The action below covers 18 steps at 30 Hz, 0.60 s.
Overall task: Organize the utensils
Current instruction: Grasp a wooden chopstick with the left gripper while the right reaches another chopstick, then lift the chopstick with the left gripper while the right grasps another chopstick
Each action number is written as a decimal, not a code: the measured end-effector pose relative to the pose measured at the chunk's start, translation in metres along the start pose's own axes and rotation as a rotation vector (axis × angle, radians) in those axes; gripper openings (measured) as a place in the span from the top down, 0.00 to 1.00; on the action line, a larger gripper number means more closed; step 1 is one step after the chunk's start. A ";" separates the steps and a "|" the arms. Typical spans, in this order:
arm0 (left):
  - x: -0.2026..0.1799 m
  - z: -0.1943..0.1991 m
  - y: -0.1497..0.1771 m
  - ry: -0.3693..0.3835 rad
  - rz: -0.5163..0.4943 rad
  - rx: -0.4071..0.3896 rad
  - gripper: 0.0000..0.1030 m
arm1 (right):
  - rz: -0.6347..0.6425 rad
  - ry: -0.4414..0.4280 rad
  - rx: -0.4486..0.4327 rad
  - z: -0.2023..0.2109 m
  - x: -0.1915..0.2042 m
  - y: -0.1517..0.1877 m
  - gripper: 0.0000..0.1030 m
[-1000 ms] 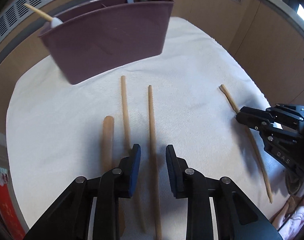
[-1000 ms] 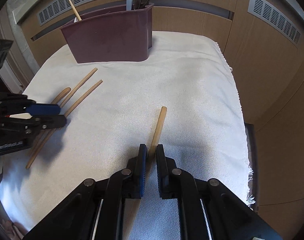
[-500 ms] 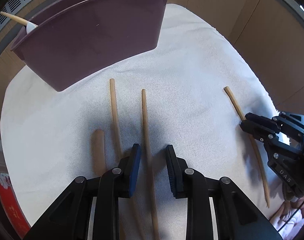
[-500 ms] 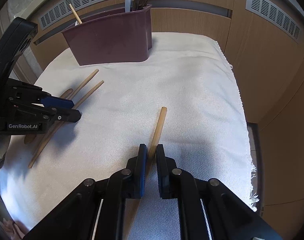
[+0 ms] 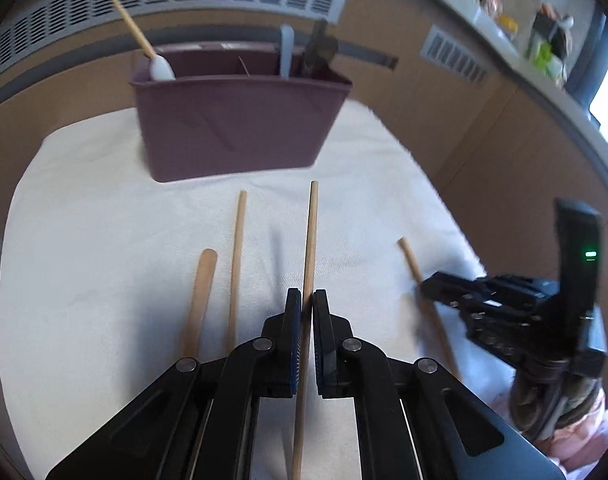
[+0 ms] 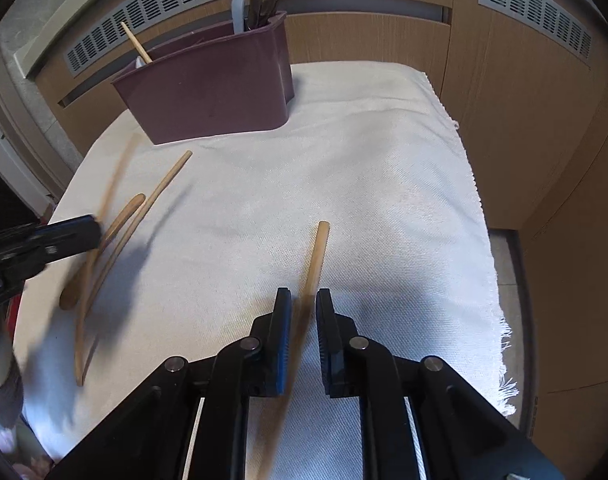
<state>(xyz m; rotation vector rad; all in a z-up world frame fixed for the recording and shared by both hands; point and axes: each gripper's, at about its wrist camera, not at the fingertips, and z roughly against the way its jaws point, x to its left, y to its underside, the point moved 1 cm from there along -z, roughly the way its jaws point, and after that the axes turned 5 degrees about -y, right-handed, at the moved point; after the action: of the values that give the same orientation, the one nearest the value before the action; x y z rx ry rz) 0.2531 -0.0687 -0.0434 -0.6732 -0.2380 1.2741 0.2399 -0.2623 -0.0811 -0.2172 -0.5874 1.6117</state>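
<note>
The left gripper (image 5: 307,303) pinches a wooden chopstick (image 5: 310,240) between its nearly closed jaws, the stick's tip pointing toward the maroon utensil caddy (image 5: 236,128) at the back of the white cloth (image 5: 84,240); its lower end runs out of the frame. A second chopstick (image 5: 237,256) and a flat wooden handle (image 5: 200,296) lie just left of it, their near ends hidden behind the gripper's arms. The right wrist view shows the right gripper (image 6: 304,308) with jaws slightly apart around a thicker wooden stick (image 6: 317,256) on the cloth, not gripping it; the part between the pads is blurred. In the left wrist view that gripper appears smeared by motion. What the caddy's utensils are is hard to tell.
</note>
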 end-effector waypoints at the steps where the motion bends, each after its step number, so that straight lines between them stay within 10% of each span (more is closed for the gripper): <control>1: 0.004 0.009 0.001 0.002 0.018 -0.028 0.95 | -0.006 0.006 0.013 -0.004 0.001 -0.002 0.87; 9: 0.016 0.047 0.008 0.006 0.065 -0.144 0.95 | 0.054 0.052 0.042 -0.012 0.019 -0.003 0.93; 18: 0.010 -0.027 -0.001 -0.073 -0.035 0.159 0.87 | 0.059 0.035 -0.002 0.014 0.020 0.001 0.93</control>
<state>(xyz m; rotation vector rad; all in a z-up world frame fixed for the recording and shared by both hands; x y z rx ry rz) 0.2705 -0.0685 -0.0661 -0.4854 -0.2058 1.2704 0.2298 -0.2463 -0.0654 -0.2659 -0.5606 1.6613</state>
